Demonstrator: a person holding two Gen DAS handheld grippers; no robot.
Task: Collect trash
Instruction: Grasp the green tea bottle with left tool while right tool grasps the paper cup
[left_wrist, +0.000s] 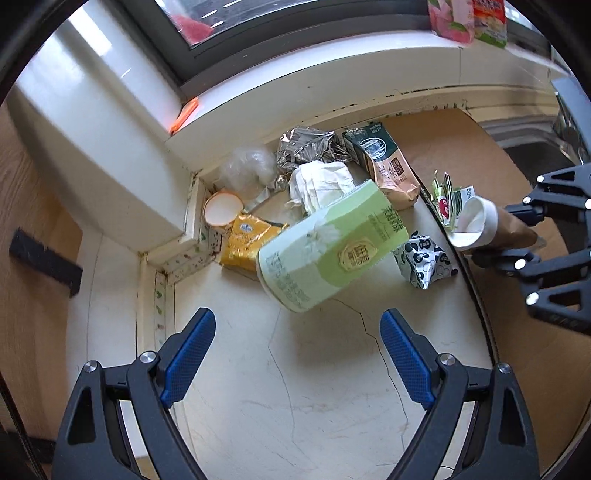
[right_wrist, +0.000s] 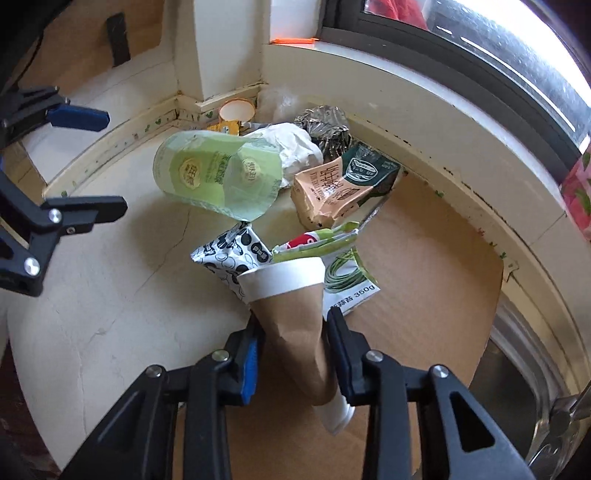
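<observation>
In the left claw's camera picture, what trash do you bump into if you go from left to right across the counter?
Small round cup → yellow packet → big green tissue pack → black-and-white wrapper → brown paper cup, squeezed in the right claw.

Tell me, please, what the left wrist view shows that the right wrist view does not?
Only the left wrist view shows its own open left claw over bare white countertop. Only the right wrist view shows the right claw squeezing the crushed brown-and-white paper cup. Both share the pale green carton and the black-and-white patterned wrapper.
</observation>
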